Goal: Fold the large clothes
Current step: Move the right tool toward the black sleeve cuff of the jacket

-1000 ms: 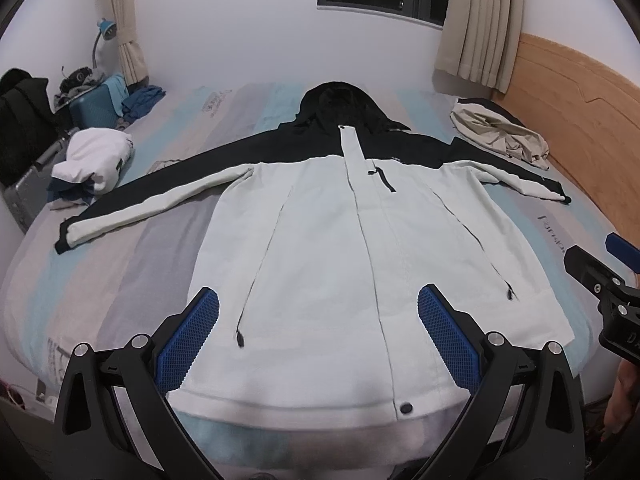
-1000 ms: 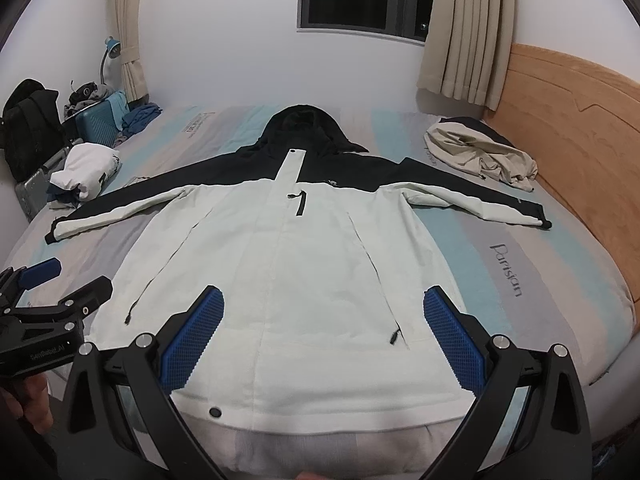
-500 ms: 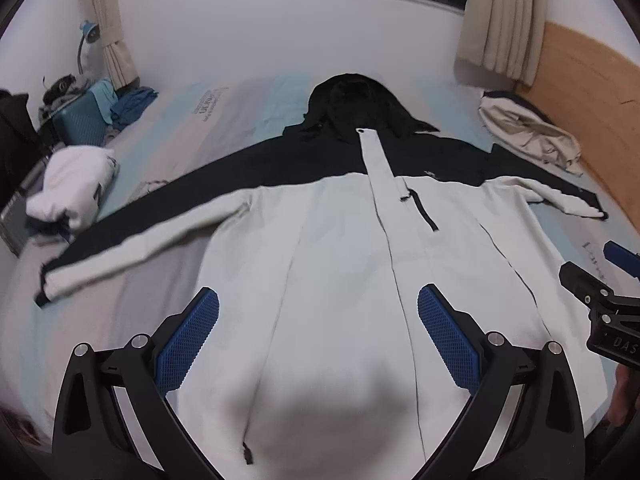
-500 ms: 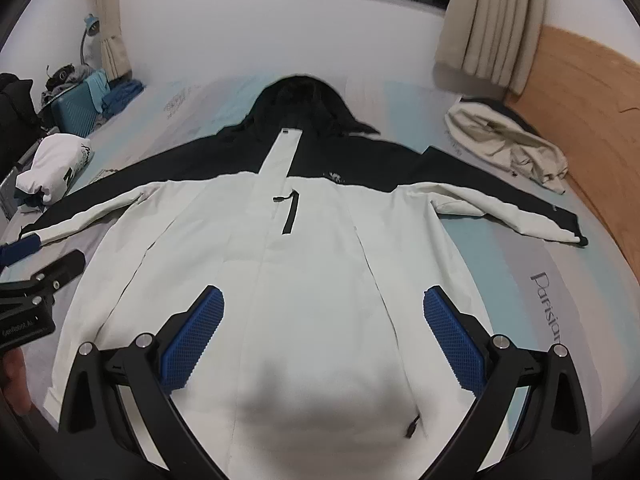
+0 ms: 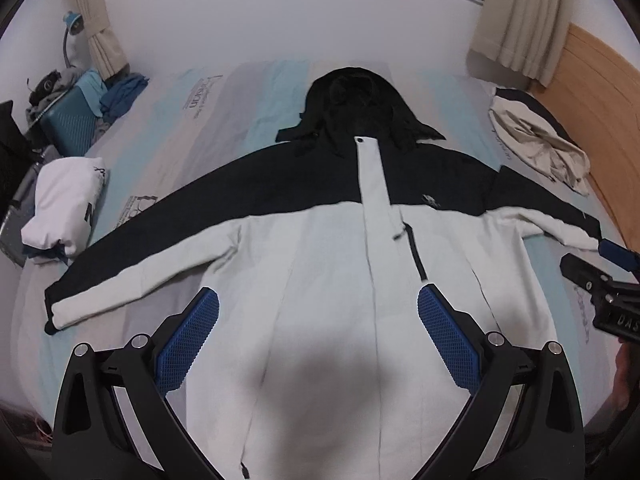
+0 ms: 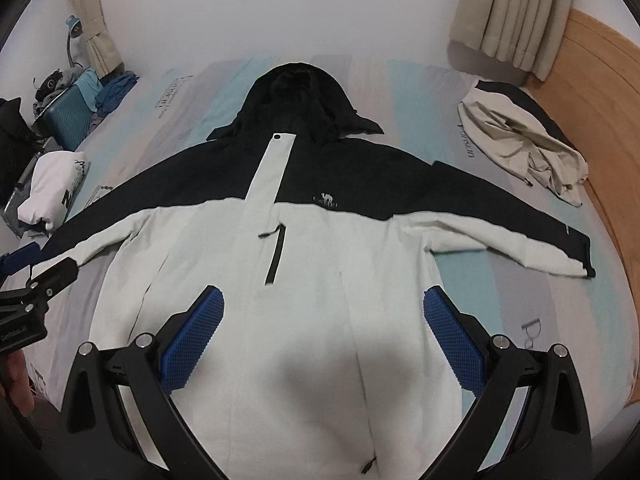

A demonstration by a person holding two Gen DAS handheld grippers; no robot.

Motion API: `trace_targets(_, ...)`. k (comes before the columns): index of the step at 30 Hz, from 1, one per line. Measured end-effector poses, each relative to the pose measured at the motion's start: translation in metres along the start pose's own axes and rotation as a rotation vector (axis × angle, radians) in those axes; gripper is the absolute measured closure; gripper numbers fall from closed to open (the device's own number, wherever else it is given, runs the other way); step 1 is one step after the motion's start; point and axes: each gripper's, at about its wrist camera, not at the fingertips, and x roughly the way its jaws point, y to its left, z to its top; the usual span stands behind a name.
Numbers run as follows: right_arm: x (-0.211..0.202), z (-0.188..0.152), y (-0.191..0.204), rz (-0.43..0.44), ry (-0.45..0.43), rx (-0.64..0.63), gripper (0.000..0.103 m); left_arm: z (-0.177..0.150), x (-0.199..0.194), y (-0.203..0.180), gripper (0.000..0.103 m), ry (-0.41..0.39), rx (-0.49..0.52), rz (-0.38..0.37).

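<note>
Item: hooded jacket, black across hood and shoulders, pale below; lies face up, zipped, spread flat on the striped bed, both sleeves stretched out left and right.
Left claw: released, jaws spread wide, holding nothing, poised above the jacket's lower body.
Right claw: likewise released and empty, above the same panel.
Nearby: crumpled beige garment far right; folded white garment at the left edge.
Step, as judged: approach, no fold begun. Next move likely calls for each claw to reach a sleeve or side edge, pinch cloth, and carry it inward.
</note>
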Motion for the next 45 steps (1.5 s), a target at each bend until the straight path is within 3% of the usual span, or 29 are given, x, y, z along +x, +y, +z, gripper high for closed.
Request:
trace_targets(11, 0.083, 0.072, -0.026, -0.082, 0.082, 0.017, 0.007, 0.083, 0.083, 0.036, 0.006, 0.014, -0.006, -0.010)
trace_targets(17, 0.113, 0.083, -0.080, -0.147, 0.087, 0.108, 0.007, 0.101, 0.136, 0.035, 0.006, 0.031, -0.012, -0.026)
trace_targets(20, 0.126, 0.076, -0.121, -0.155, 0.088, 0.191, 0.007, 0.102, 0.171, 0.023, 0.006, 0.050, 0.017, -0.023)
trace_targets(24, 0.146, 0.062, -0.186, -0.203, 0.103, 0.212, 0.007, 0.098, 0.209, 0.008, 0.006, 0.107, 0.026, 0.028)
trace_targets(25, 0.149, 0.058, -0.199, -0.210, 0.104, 0.210, 0.007, 0.096, 0.219, 0.004, 0.006, 0.114, 0.005, 0.011)
trace_targets(36, 0.167, 0.013, -0.425, -0.371, 0.217, 0.339, 0.007, 0.101, 0.276, -0.034, 0.006, 0.133, 0.003, 0.025)
trace_targets(45, 0.187, -0.012, -0.545, -0.384, 0.322, 0.395, 0.007, 0.101, 0.300, -0.060, 0.006, 0.150, 0.002, 0.055)
